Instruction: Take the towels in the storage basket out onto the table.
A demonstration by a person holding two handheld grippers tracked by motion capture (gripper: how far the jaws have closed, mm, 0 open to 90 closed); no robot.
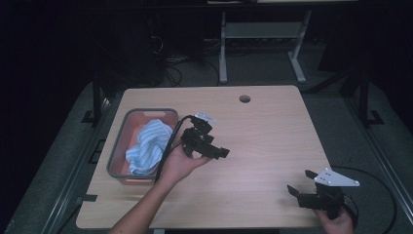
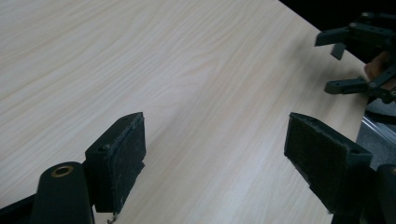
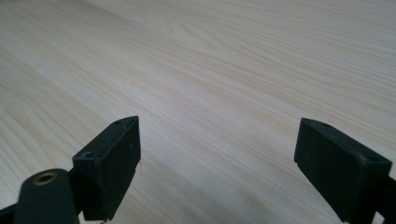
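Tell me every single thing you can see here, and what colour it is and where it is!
table: one, light wood, in the middle, with a round hole near its far edge
bin: one, grey rim and reddish inside, on the table's left side
cloth: one, blue and white striped, crumpled inside the bin
desk frame: one, pale grey legs, on the floor behind the table
cables: several, black, on the floor behind the table
left gripper: one, black, jaws wide open and holding nothing, above the table beside the bin
right gripper: one, black with a grey plate, jaws open and holding nothing, at the table's near right corner
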